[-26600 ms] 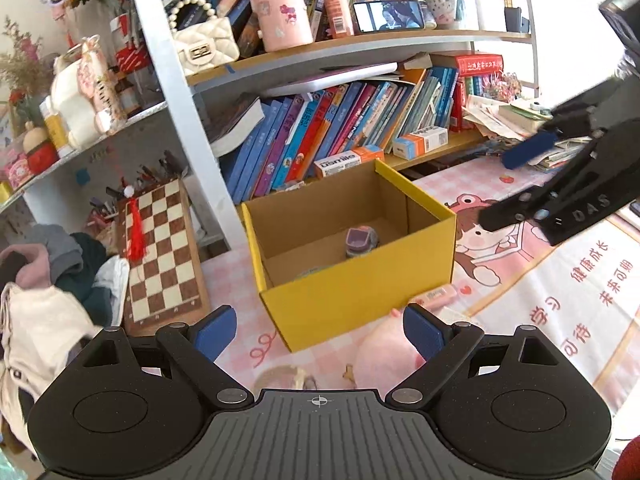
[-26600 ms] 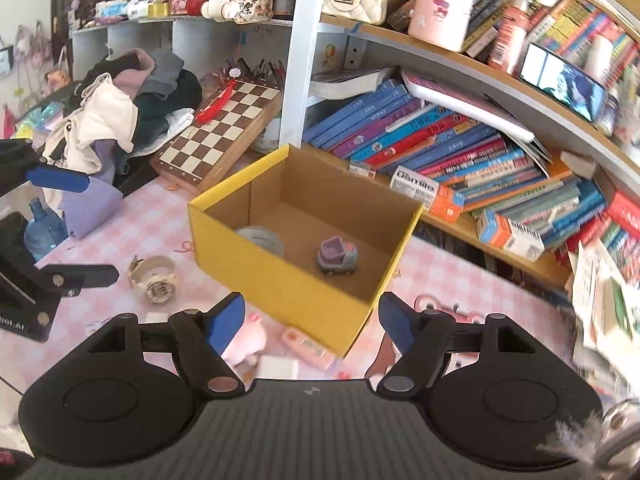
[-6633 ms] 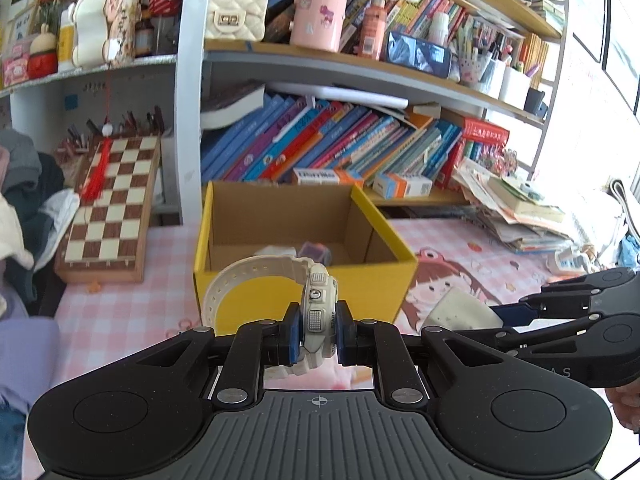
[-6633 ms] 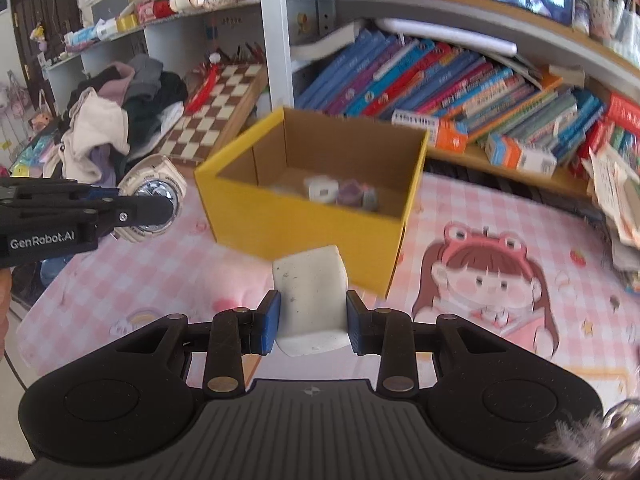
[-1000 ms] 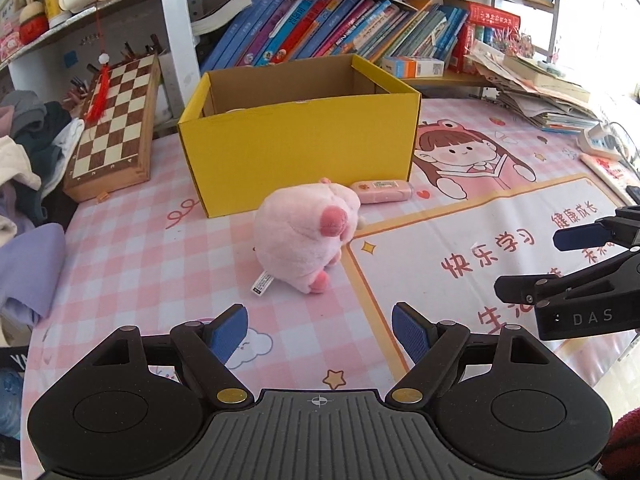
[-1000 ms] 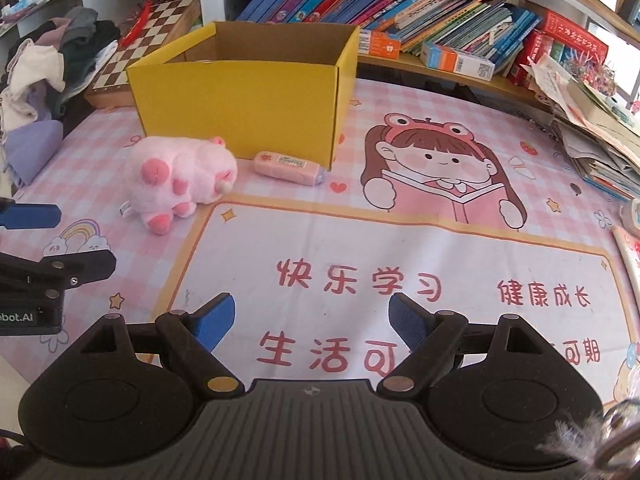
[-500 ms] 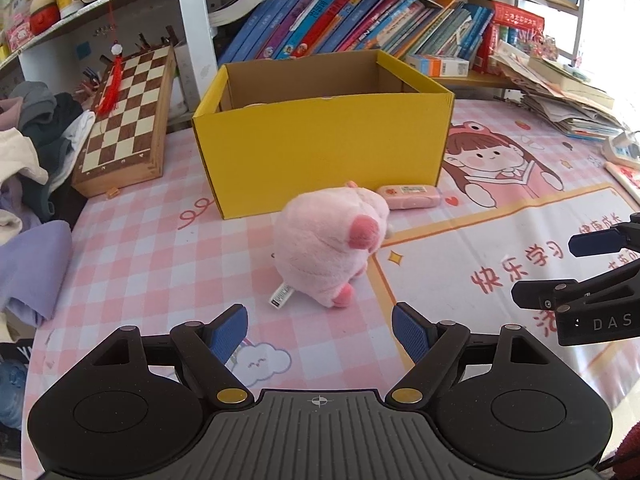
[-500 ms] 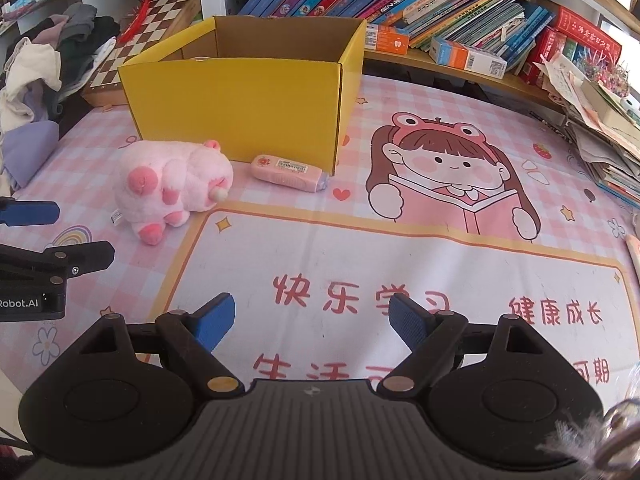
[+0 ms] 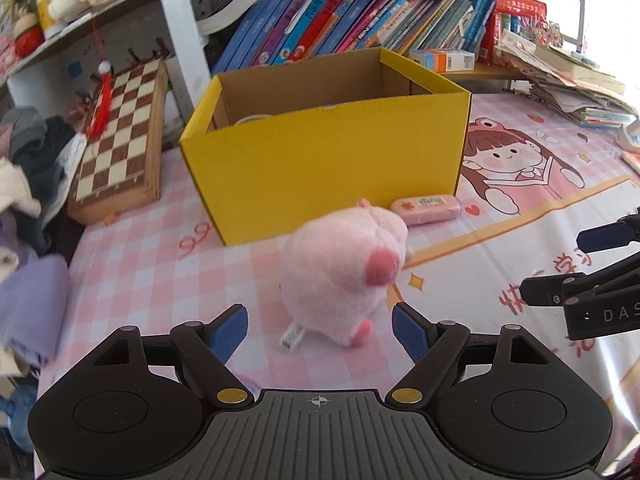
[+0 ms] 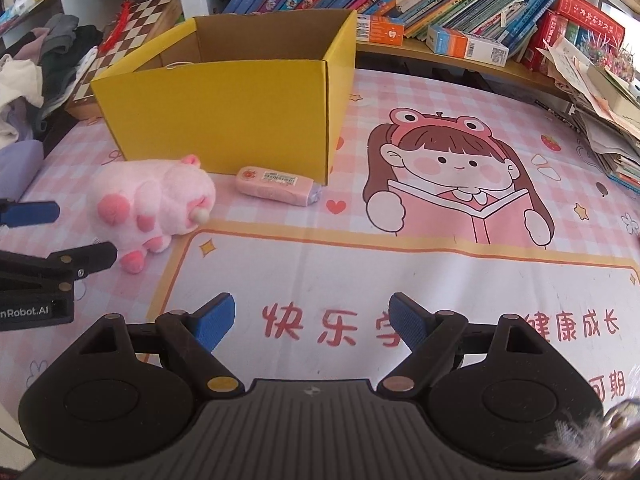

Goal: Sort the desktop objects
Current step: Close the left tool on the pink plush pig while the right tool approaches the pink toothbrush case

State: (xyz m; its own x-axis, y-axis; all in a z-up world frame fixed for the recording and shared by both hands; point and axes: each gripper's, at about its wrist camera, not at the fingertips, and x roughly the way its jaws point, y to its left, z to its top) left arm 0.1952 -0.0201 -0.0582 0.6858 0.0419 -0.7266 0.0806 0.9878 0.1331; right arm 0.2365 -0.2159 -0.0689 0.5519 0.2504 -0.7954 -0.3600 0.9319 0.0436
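Note:
A pink plush pig [image 9: 340,272] lies on the checked mat in front of the yellow cardboard box [image 9: 328,164]; it also shows in the right wrist view [image 10: 152,204]. My left gripper [image 9: 320,330] is open and empty, its fingers just short of the plush on either side. A pink eraser-like packet [image 10: 274,186] lies against the box's front corner, also in the left wrist view [image 9: 426,208]. My right gripper [image 10: 312,320] is open and empty, above the printed mat, to the right of the plush. The box [image 10: 228,108] holds items mostly hidden by its wall.
A chessboard [image 9: 120,136] leans at the left of the box. Clothes [image 9: 28,184] pile at the far left. A bookshelf [image 9: 340,24] runs behind the box. Stacked papers [image 10: 600,112] sit at the right edge.
My left gripper has moved forward toward the plush pig, which now sits between its open fingers' tips. My right gripper has also edged closer to the box and packet.

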